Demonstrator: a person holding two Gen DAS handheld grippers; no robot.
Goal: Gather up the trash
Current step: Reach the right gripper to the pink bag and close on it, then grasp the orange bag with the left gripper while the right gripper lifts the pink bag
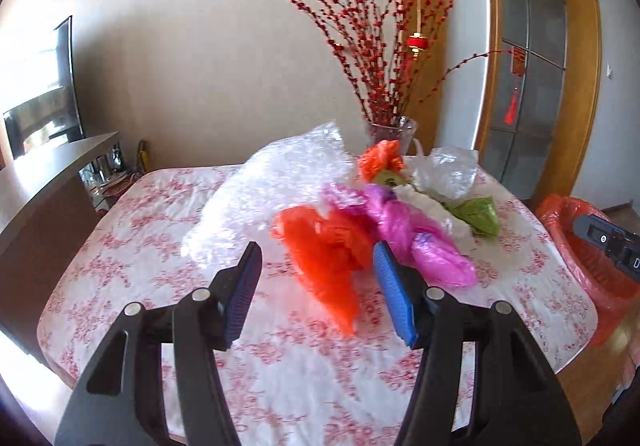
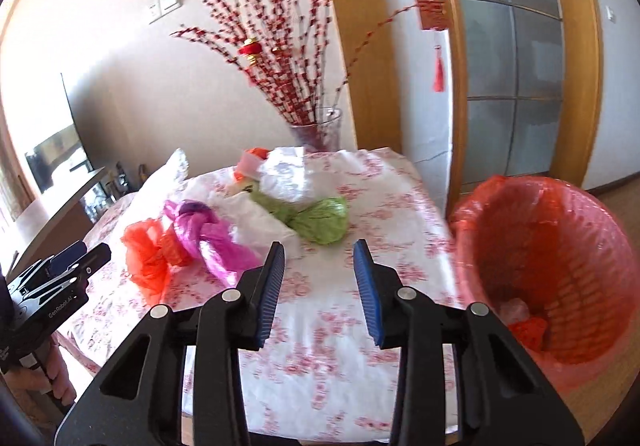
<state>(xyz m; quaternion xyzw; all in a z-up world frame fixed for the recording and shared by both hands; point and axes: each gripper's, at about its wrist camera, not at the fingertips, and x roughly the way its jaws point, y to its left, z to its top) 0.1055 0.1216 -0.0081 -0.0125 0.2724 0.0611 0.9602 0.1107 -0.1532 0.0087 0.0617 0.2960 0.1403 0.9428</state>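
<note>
Crumpled plastic bags lie on a table with a pink-flowered cloth (image 1: 280,366): an orange bag (image 1: 328,258), a magenta bag (image 1: 416,234), a green bag (image 1: 478,213), a big clear bag (image 1: 272,185) and a smaller clear one (image 1: 448,169). My left gripper (image 1: 318,266) is open and empty, just short of the orange bag. My right gripper (image 2: 320,262) is open and empty above the cloth (image 2: 320,346), in front of the green bag (image 2: 320,221). The orange bag (image 2: 150,258) and magenta bag (image 2: 212,238) lie to its left. A bin with a red liner (image 2: 552,278) stands at the table's right.
A glass vase of red berry branches (image 1: 392,133) stands at the table's far edge. The bin (image 1: 588,246) holds a few scraps. A dark cabinet (image 1: 44,185) with a TV is on the left. A wooden-framed glass door (image 2: 516,85) is behind the bin.
</note>
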